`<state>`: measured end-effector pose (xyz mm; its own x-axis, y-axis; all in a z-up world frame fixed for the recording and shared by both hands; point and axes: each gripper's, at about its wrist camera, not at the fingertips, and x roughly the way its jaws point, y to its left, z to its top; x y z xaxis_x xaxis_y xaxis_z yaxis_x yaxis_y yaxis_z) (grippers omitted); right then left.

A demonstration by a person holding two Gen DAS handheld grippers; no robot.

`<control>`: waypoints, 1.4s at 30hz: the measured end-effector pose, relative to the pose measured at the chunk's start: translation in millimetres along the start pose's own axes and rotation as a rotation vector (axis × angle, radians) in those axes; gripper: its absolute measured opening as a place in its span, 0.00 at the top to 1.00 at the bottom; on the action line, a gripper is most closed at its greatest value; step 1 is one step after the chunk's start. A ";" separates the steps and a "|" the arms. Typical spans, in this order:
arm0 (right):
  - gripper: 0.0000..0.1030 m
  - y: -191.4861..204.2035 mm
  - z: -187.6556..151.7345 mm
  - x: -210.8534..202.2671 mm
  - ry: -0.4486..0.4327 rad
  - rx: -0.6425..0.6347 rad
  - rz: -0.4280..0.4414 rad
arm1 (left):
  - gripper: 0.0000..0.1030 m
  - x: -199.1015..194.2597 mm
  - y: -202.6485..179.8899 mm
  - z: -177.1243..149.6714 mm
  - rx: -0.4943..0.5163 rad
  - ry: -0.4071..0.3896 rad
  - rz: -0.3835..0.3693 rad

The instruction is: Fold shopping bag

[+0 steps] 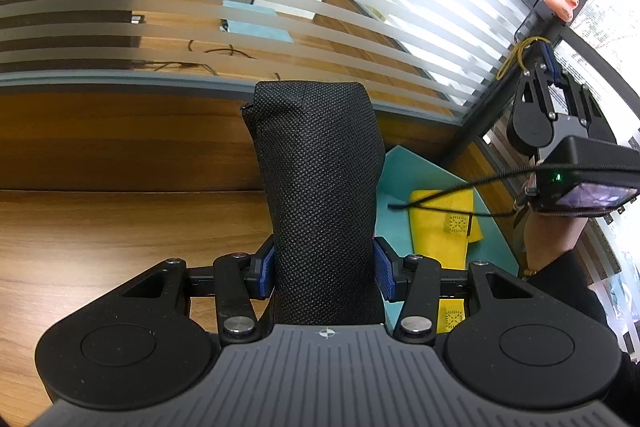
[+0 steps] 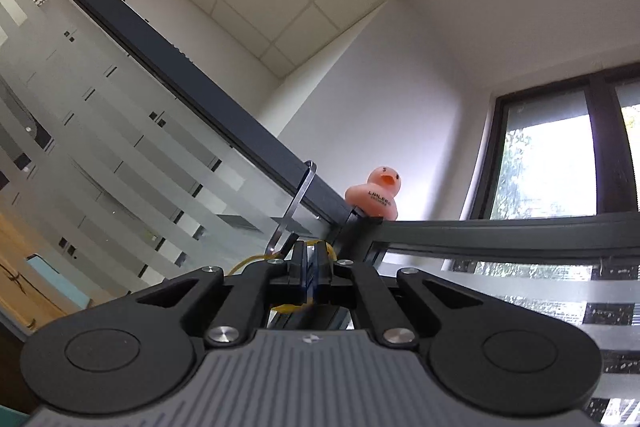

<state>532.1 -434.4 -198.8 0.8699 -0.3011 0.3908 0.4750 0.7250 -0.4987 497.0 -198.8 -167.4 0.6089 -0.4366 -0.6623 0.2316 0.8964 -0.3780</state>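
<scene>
The black woven shopping bag point(image 1: 320, 179), rolled into a thick bundle, stands up between the blue pads of my left gripper point(image 1: 326, 267), which is shut on its lower part above the wooden desk point(image 1: 120, 227). My right gripper point(image 1: 544, 61) is raised at the right by the partition corner. Its jaws are shut on a thin yellow rubber band point(image 1: 514, 57). In the right wrist view the right gripper point(image 2: 314, 255) points upward, and the rubber band point(image 2: 248, 261) loops out to the left of its fingers, beside a metal hook point(image 2: 298, 203) on the partition rail.
A striped frosted glass partition point(image 1: 200, 27) runs behind the desk. A pink rubber duck point(image 2: 376, 193) sits on its top rail. Folded yellow bags point(image 1: 440, 227) lie on a teal sheet point(image 1: 404, 171) at the right. A person's sleeve point(image 1: 568, 287) is at the far right.
</scene>
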 end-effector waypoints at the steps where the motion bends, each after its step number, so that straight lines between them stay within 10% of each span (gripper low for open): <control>1: 0.99 -0.4 0.3 1.2 -0.004 -0.003 -0.010 | 0.51 -0.1 0.7 0.2 0.001 -0.001 0.001; 25: 0.95 -2.8 -12.2 40.6 -0.052 0.016 -0.003 | 0.51 -5.8 2.2 2.3 -0.005 -0.024 0.010; 32: 0.71 -11.2 -10.5 29.7 -0.104 0.063 -0.051 | 0.51 -9.1 2.2 2.0 -0.008 -0.032 0.005; 36: 0.18 -12.7 -8.8 18.8 -0.142 0.049 -0.083 | 0.51 -13.3 2.4 1.8 -0.006 -0.037 0.001; 42: 0.19 -17.9 -5.9 15.4 -0.133 0.052 -0.056 | 0.51 -20.4 6.3 1.6 -0.010 -0.043 0.005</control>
<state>537.8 -455.7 -188.4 0.8151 -0.2594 0.5180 0.5116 0.7418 -0.4336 487.3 -184.1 -155.2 0.6423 -0.4284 -0.6355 0.2211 0.8975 -0.3816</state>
